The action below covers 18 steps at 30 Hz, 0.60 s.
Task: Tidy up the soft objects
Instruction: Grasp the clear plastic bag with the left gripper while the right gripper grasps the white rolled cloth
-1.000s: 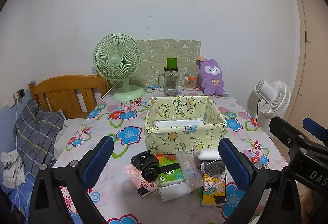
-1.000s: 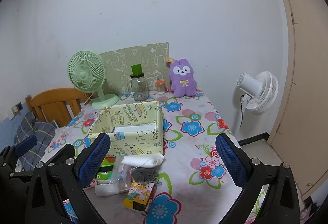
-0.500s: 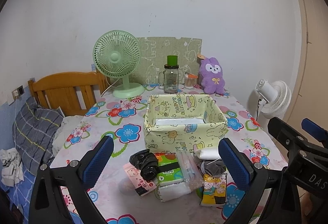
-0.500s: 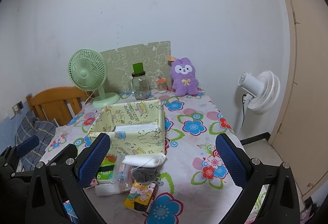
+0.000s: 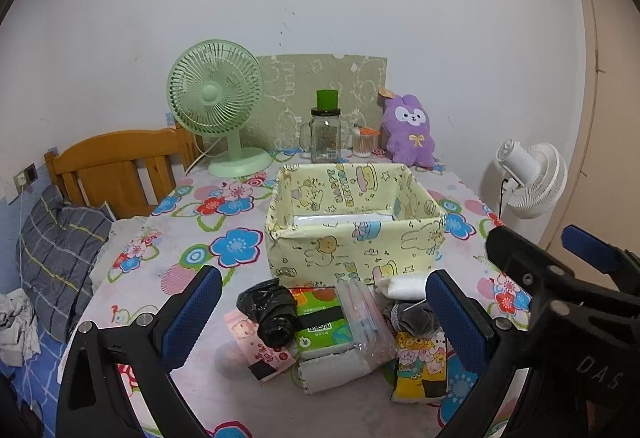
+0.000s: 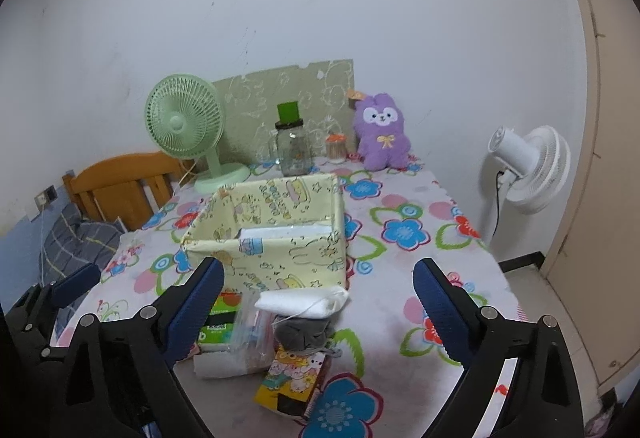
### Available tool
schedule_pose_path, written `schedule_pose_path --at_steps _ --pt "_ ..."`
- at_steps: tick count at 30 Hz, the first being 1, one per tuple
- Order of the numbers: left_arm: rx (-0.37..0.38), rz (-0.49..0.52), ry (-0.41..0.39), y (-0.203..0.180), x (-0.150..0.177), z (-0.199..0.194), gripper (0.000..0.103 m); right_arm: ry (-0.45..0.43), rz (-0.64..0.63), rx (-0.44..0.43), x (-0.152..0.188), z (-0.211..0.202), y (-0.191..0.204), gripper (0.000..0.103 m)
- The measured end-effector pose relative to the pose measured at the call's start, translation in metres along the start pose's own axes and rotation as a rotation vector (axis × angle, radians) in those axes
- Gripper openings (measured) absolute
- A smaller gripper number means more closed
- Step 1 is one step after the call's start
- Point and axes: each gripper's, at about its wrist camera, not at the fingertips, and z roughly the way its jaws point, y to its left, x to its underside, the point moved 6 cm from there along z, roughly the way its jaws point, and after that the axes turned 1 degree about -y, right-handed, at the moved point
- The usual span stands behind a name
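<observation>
A yellow fabric storage box (image 5: 352, 238) (image 6: 276, 238) stands mid-table with a white flat item inside. In front of it lies a pile of soft items: a black bundle (image 5: 270, 312), a green tissue pack (image 5: 320, 320), a clear plastic pouch (image 5: 366, 322), a white folded cloth (image 6: 302, 302), a grey cloth (image 6: 300, 332), a yellow cartoon tissue pack (image 6: 294, 378) and a pink packet (image 5: 262, 346). My left gripper (image 5: 320, 314) is open and empty above the pile. My right gripper (image 6: 318, 306) is open and empty, to the right.
At the table's (image 5: 192, 234) far edge stand a green fan (image 5: 218, 109), a glass jar with green lid (image 5: 325, 133), a small jar (image 5: 364, 143) and a purple plush (image 5: 408, 129). A white fan (image 6: 528, 165) stands beyond the right edge, a wooden headboard (image 5: 116, 165) to the left.
Both grippers have drifted slightly forward, towards the table; the box and pile look a little nearer. Nothing on the table has moved.
</observation>
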Motion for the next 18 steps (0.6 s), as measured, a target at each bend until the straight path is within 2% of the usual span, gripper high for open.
schedule_pose_path --at_steps 12,18 --pt "0.013 0.004 0.075 -0.003 0.022 0.031 0.102 0.071 -0.004 -0.008 0.022 0.035 0.005 0.093" --pt "0.036 0.005 0.113 -0.008 0.028 0.046 0.097 0.110 -0.010 -0.006 0.029 0.051 0.004 0.092"
